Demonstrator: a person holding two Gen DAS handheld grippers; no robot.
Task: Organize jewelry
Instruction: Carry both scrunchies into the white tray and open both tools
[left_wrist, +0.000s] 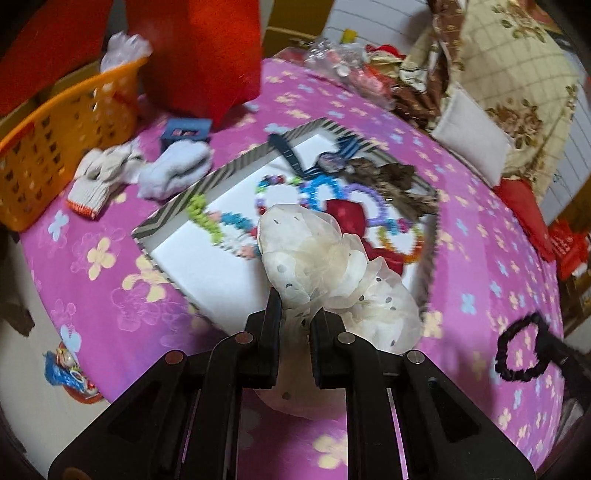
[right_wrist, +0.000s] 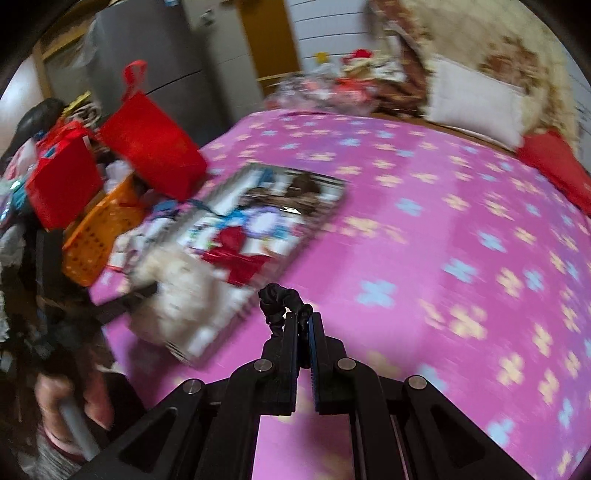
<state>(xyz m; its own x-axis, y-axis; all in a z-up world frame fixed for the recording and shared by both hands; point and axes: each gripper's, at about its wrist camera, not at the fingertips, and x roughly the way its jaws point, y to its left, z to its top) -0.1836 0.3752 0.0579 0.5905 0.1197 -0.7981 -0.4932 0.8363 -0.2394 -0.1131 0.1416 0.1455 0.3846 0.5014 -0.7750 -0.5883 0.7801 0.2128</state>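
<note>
Scrunchies go in the striped box (left_wrist: 221, 173): carry each one over it, lower it, then let go.
Left gripper (left_wrist: 297, 314) pinches the cream scrunchie (left_wrist: 325, 258) above the box; right gripper (right_wrist: 303, 319) pinches the black scrunchie (right_wrist: 279, 295) beside it. Blur hides the beads inside.
</note>
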